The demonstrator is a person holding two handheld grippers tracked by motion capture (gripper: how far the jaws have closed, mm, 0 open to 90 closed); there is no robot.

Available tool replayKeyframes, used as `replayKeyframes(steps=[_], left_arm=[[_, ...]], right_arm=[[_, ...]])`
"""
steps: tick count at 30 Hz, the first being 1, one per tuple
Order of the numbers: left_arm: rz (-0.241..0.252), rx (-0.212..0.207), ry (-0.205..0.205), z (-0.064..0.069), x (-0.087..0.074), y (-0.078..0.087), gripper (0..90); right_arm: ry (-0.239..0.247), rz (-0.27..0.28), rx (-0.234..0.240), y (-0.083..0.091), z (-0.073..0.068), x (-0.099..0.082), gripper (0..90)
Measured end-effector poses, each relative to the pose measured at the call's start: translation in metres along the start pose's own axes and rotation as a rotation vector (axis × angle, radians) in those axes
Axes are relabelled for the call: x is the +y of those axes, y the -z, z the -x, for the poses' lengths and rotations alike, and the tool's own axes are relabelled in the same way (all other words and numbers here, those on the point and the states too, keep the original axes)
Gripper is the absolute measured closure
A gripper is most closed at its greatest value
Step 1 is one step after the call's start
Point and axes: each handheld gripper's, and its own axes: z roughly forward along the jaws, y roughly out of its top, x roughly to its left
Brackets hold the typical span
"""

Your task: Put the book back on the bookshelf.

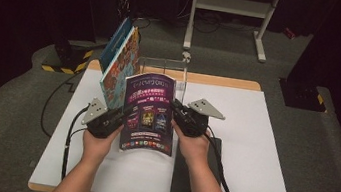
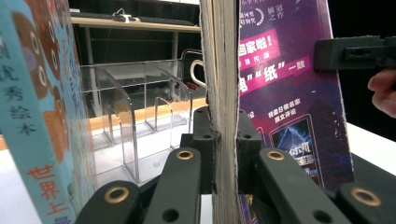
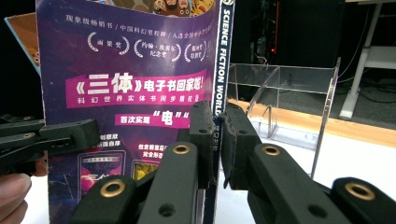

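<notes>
A purple magazine (image 1: 151, 103) stands upright over the middle of the white table (image 1: 253, 138), held from both sides. My left gripper (image 1: 127, 111) is shut on its open page edge; in the left gripper view the jaws (image 2: 223, 126) clamp the paper stack, with the purple cover (image 2: 285, 93) to the right. My right gripper (image 1: 175, 110) is shut on the spine side; in the right gripper view the jaws (image 3: 215, 122) pinch the blue spine beside the cover (image 3: 130, 70). Each gripper view shows the other gripper farther off: the right one (image 2: 355, 53) and the left one (image 3: 51, 135).
A clear acrylic book rack (image 1: 169, 73) stands at the table's back, also in the gripper views (image 2: 140, 102) (image 3: 289, 93). Blue and orange picture books (image 1: 120, 63) (image 2: 32, 116) lean at its left. A black book (image 1: 193, 172) lies flat near the front, under my right forearm.
</notes>
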Motion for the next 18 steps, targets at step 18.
replayKeyframes(steps=[18], left_arm=[[-0.003,0.007,-0.012,-0.002,-0.006,0.012,78.6]], right_arm=[[0.027,0.050,0.011,0.017,-0.008,-0.016,83.0]])
